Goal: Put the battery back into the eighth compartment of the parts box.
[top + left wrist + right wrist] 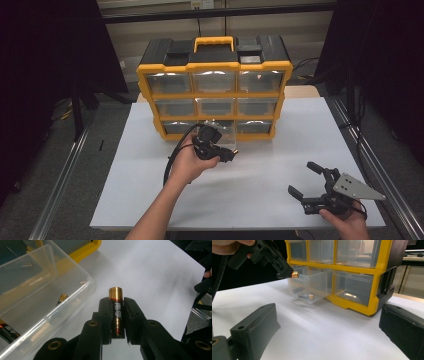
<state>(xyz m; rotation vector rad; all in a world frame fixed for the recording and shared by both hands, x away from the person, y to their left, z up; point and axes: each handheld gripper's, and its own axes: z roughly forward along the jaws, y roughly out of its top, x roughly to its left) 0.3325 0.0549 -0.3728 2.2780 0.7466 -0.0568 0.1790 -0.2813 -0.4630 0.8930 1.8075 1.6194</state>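
Left gripper (117, 315): its two black jaws are clenched on a battery, one jaw on each side of it.
Battery (116, 312): black body with a copper-coloured end; this end sticks out past the jaw tips. It is held in the air above the white table, just beside the front corner of the pulled-out drawer, and does not touch it.
Left hand (187, 162): it carries the gripper in front of the bottom row of the cabinet, in the high view.
Drawer (75, 293): clear plastic, pulled out from the bottom row, in the middle. Inside lie more batteries (306, 295) on its floor.
Cabinet (215, 65): yellow frame, black top with a yellow handle, three rows of clear drawers. It stands at the far side of the table.
Right gripper (310, 182): its jaws are released and stand wide apart, with nothing between them. It is low over the table near the right front corner, well apart from the left gripper.
Table (280, 150): white surface.
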